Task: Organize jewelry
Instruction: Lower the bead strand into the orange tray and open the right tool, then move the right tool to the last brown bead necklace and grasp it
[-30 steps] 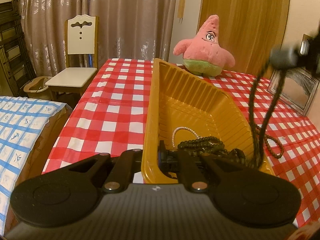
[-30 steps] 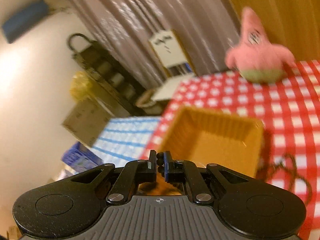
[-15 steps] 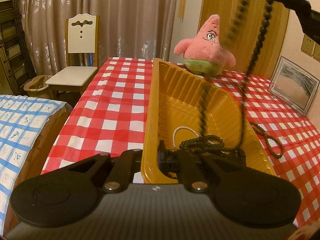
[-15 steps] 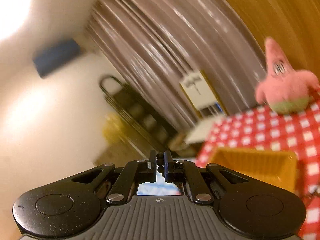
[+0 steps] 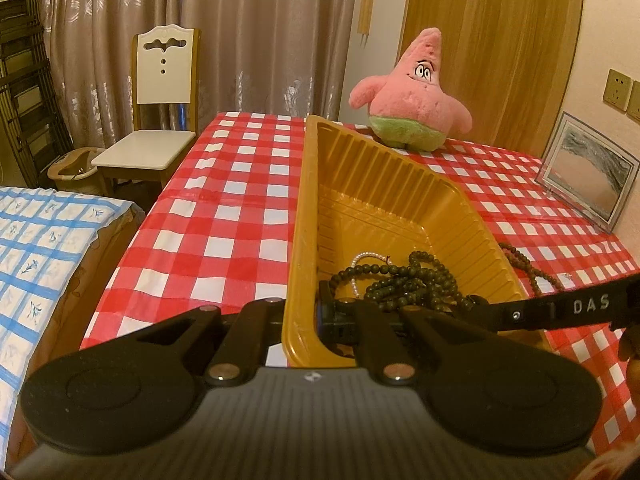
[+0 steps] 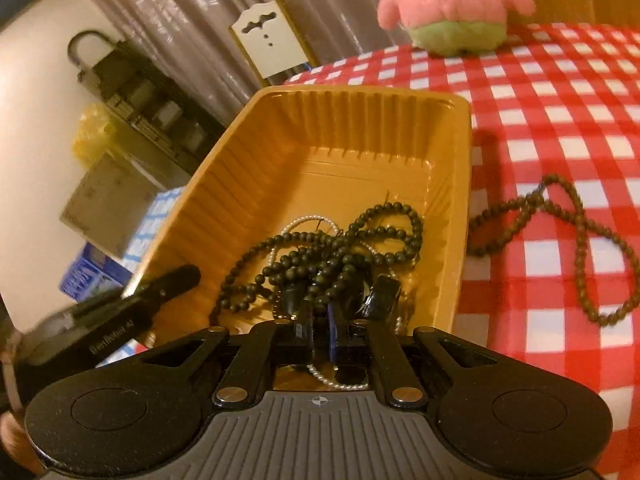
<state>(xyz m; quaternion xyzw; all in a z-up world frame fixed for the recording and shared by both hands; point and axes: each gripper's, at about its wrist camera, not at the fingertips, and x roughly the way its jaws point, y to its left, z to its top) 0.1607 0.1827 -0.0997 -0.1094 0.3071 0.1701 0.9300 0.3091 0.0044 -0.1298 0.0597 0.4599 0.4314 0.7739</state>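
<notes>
A yellow ribbed tray [image 5: 384, 184] lies on the red-checked tablecloth. My left gripper [image 5: 309, 312] is shut on the tray's near left wall, one finger outside and one inside. A dark bead necklace [image 6: 340, 248] lies heaped in the tray's near end over a thin pearl strand [image 6: 304, 222]. My right gripper [image 6: 318, 320] is low inside the tray, shut on a strand of the dark beads [image 5: 412, 284]. In the left wrist view it reaches in from the right [image 5: 560, 310]. A brown bead necklace [image 6: 560, 240] lies looped on the cloth right of the tray.
A pink star plush [image 5: 412, 96] stands at the table's far edge behind the tray. A framed picture [image 5: 588, 176] leans at the far right. A white chair [image 5: 156, 112] and a blue-checked surface [image 5: 44, 248] are left of the table.
My right gripper came down from high above into the tray, and the dark bead necklace that hung from it now lies piled inside. The left gripper kept still on the tray wall.
</notes>
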